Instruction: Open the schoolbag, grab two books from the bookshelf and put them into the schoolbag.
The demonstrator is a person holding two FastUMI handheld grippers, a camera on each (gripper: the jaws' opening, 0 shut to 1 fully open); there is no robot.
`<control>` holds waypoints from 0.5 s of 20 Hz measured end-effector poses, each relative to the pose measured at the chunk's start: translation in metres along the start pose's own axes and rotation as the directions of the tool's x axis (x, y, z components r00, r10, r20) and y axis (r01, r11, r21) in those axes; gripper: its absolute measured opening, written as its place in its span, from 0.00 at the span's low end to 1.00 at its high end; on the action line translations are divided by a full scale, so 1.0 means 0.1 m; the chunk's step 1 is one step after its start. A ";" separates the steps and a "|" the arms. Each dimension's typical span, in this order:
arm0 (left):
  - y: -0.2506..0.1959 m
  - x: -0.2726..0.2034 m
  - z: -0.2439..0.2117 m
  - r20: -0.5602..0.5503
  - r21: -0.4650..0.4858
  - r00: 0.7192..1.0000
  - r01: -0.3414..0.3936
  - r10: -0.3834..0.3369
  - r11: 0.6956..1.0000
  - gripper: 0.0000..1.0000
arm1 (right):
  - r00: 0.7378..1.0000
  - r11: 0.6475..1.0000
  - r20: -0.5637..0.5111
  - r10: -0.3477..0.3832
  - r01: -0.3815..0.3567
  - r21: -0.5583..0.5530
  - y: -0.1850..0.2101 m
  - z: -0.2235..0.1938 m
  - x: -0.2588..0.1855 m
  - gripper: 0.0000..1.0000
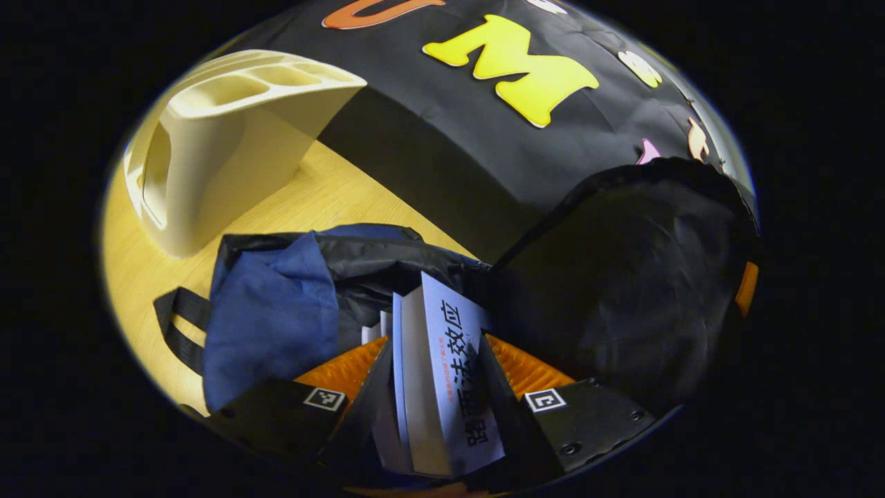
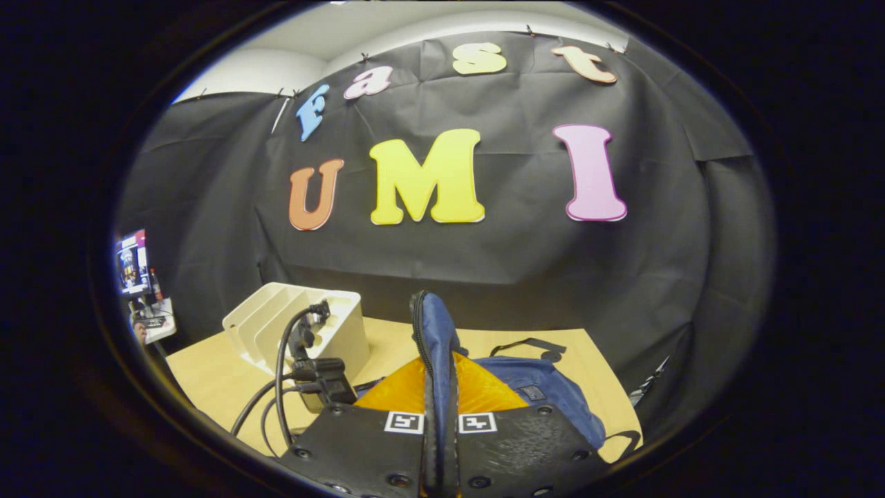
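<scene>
My left gripper [image 1: 432, 363] is shut on a pale book [image 1: 453, 346] with black characters on its cover. The book stands upright and its far end dips into the open mouth of the blue schoolbag [image 1: 273, 311]. Just left of it, pale page edges [image 1: 373, 333] show inside the bag. In the right gripper view my right gripper [image 2: 440, 387] is shut on the bag's blue zipped flap [image 2: 435, 325] and holds it up. That raised flap's black lining [image 1: 622, 277] stands to the right of the book. The cream bookshelf [image 1: 228, 145] stands behind the bag with empty slots.
The wooden table [image 1: 325, 197] carries the bag and the shelf [image 2: 297, 325]. The left gripper's body with its black cables [image 2: 314, 373] sits left of the flap in the right gripper view. Bag straps [image 1: 181, 325] lie toward the table's near side. A small side table [image 2: 155, 321] stands far left.
</scene>
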State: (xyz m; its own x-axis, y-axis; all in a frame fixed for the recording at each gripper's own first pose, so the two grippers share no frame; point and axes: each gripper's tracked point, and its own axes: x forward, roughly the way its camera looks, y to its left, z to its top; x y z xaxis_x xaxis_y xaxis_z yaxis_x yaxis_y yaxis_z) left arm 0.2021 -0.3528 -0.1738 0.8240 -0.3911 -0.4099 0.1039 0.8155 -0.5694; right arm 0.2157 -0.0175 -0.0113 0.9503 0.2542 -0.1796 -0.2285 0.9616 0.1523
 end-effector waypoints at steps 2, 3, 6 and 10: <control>0.10 -0.04 -0.03 -0.015 0.057 0.999 -0.030 0.031 0.998 0.92 | 1.000 1.000 -0.018 -0.021 0.021 0.006 -0.07 -0.08 0.02 0.04; 0.10 -0.04 -0.04 -0.022 0.051 0.999 -0.024 0.025 0.998 0.93 | 0.999 0.999 -0.024 -0.034 0.034 0.009 -0.11 -0.11 0.03 0.04; 0.16 -0.15 -0.02 -0.045 0.049 0.999 -0.020 0.023 0.999 0.94 | 0.998 0.999 -0.050 -0.043 0.044 0.023 -0.19 -0.24 0.05 0.04; 0.31 -0.37 0.04 -0.019 0.118 0.998 -0.050 0.052 0.992 0.94 | 0.994 0.996 -0.081 -0.078 0.081 0.032 -0.31 -0.43 0.05 0.04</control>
State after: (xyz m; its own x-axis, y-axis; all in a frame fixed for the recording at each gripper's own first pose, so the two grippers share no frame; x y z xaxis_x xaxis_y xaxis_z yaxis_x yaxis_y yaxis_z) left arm 0.1768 -0.3113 -0.1728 0.8177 -0.3560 -0.4524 0.1276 0.8784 -0.4605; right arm 0.2182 -0.0414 -0.0582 0.9451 0.1857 -0.2688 -0.1438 0.9752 0.1681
